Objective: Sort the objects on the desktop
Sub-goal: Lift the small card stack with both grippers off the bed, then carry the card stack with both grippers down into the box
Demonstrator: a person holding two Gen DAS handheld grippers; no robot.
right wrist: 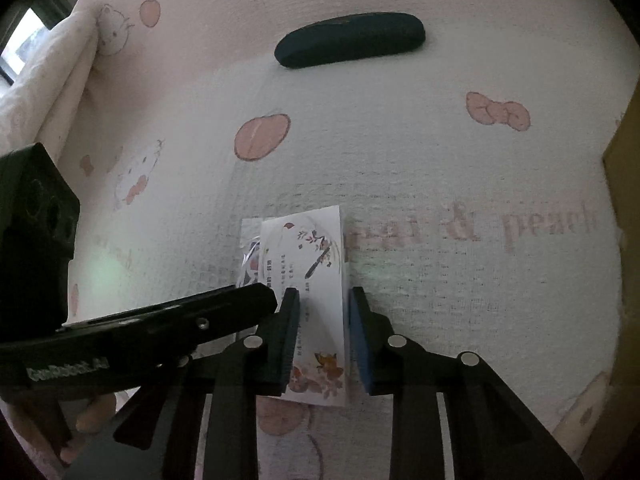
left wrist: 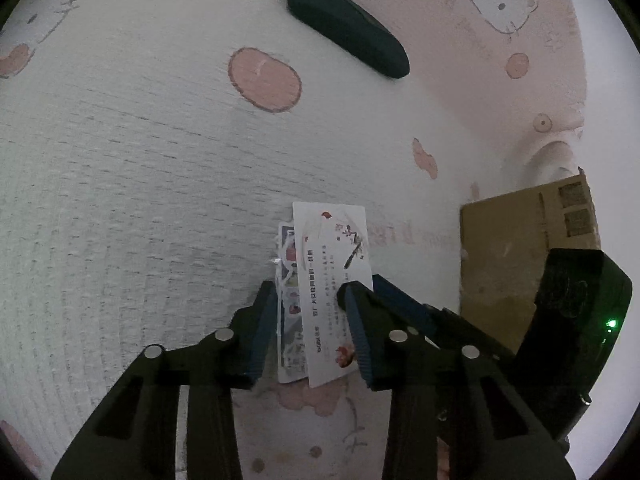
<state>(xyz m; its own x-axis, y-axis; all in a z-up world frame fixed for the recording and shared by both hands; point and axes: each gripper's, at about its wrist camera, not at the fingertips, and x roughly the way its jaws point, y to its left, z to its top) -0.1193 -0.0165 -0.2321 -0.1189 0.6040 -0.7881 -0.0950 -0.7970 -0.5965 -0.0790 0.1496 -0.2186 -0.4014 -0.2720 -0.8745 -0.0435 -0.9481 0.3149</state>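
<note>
Covering the whole surface is a soft white and pink blanket (left wrist: 140,160) with cartoon cats, peaches, bows and the word "peach" printed on it. A dark green glasses case (left wrist: 348,30) lies closed toward the far edge of the blanket. A brown cardboard box (left wrist: 516,248) sits at the right side. In the right wrist view a bit of window (right wrist: 24,36) shows at the top left corner, past a folded-up edge of the blanket.

The left gripper (left wrist: 308,292) points forward and down at the blanket. Its two fingers are close on each side of some paper things: a white card (left wrist: 334,264) with flowers and small writing, and a sheet of stickers (left wrist: 289,280) tucked beside it. The right finger presses the card. I cannot tell for sure that the fingers are squeezing them tight.

The right gripper (right wrist: 324,300) comes in just beside the left one, so the two tools almost touch. Its fingers stand a little apart, with the same white card between them. The left finger touches the card's edge, and a small gap shows by the right finger.

The writing on the card is too small to read. The sticker sheet is mostly hidden behind the card and the gripper. A few fingertips of the person's hand (right wrist: 96,412) peek out under the left tool.
</note>
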